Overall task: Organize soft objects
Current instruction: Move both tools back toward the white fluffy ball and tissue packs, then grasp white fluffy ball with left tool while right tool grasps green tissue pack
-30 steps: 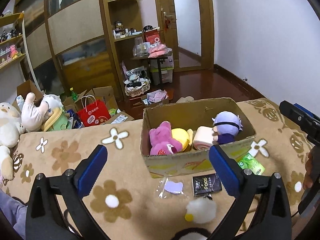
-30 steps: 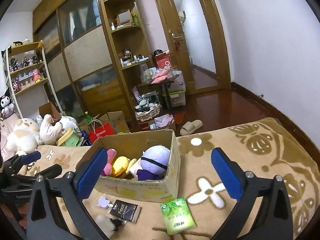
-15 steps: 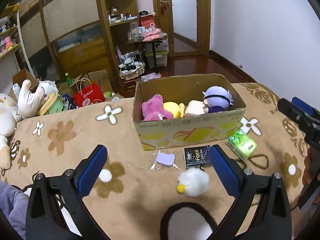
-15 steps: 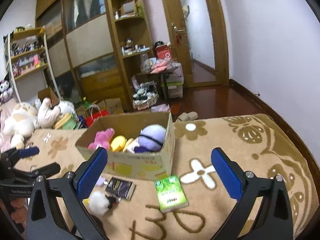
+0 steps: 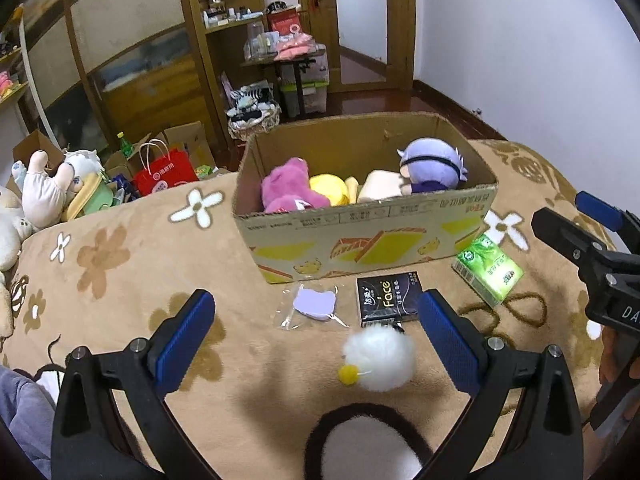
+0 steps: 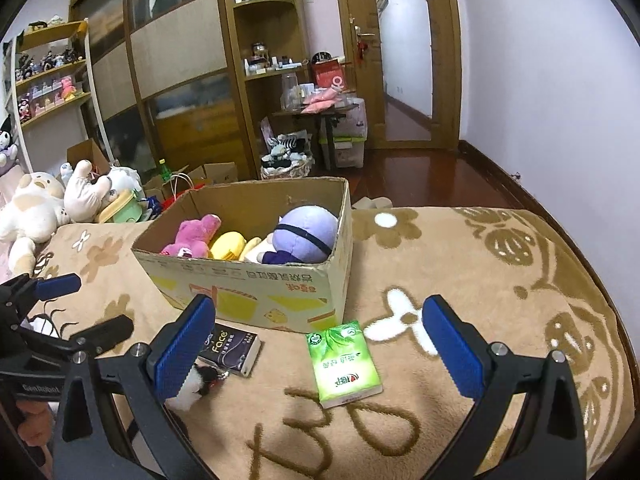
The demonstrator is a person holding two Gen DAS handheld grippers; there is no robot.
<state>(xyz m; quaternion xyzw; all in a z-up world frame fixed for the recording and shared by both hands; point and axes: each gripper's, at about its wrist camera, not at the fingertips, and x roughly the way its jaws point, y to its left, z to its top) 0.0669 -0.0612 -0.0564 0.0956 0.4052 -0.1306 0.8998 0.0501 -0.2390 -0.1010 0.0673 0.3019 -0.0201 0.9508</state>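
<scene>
You're lining up on the white pom-pom plush (image 5: 379, 359), which sits on the blanket (image 5: 120, 264) just in front of the cardboard box (image 5: 360, 240). Your left gripper (image 5: 316, 336) is spread wide and empty, same as the right gripper (image 6: 316, 340). Next you'd probably drop down and straddle it. It's fluffy and round with a yellow nub.

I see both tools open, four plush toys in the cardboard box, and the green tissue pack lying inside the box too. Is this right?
Not quite. The green tissue pack lies outside the cardboard box, on the blanket in front of it, as the right wrist view shows. The rest holds: the left tool and right tool are open.
</scene>
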